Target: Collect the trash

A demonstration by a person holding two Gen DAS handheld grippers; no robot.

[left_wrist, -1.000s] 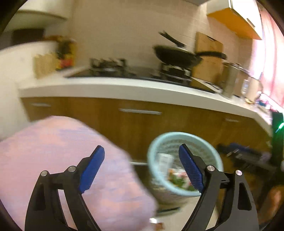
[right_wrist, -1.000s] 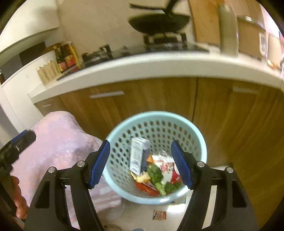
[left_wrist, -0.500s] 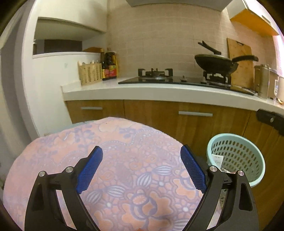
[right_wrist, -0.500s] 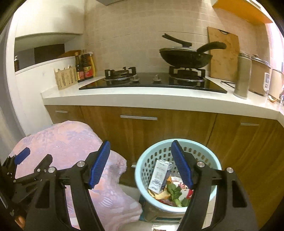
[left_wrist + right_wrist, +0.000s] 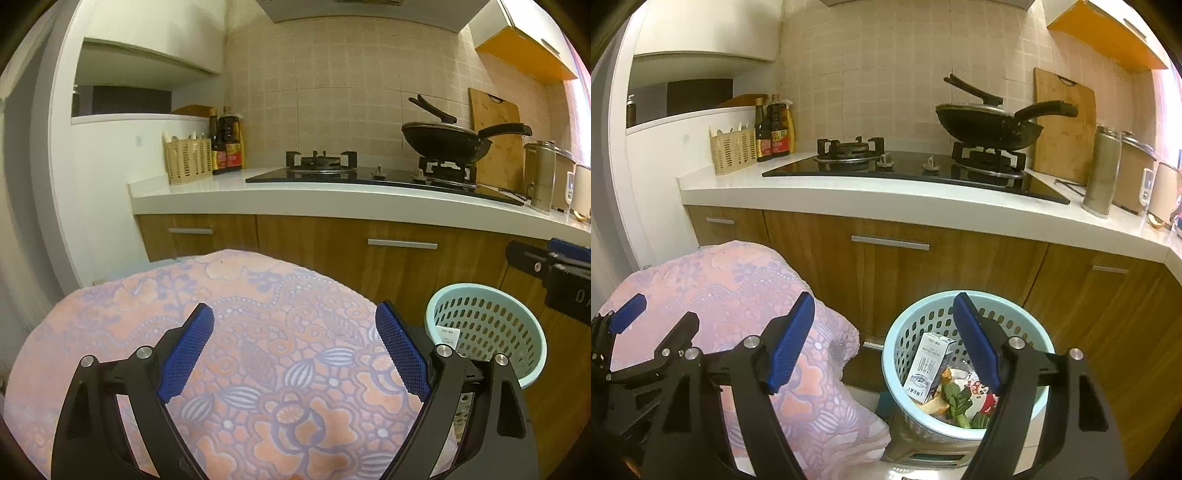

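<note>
A light blue perforated basket (image 5: 1030, 315) stands on the floor before the wooden cabinets; it also shows in the left wrist view (image 5: 537, 354). It holds a white carton (image 5: 929, 365), green leaves (image 5: 960, 400), peel and wrappers. My right gripper (image 5: 884, 343) is open and empty, above the basket's left rim. My left gripper (image 5: 293, 350) is open and empty over a pink flowered cloth (image 5: 258, 332), which covers a rounded surface left of the basket. The left gripper also shows in the right wrist view (image 5: 657, 325).
A white counter (image 5: 886, 195) carries a black gas hob (image 5: 905, 166), a frying pan (image 5: 988, 123), sauce bottles (image 5: 774, 129), a woven holder (image 5: 733, 149), a cutting board (image 5: 1065, 122) and a steel flask (image 5: 1102, 171). Wooden cabinet doors (image 5: 905, 266) run beneath.
Both grippers rose and pulled back from the basket. The left view swung left from the basket onto the pink cloth. Both stayed open and empty.
</note>
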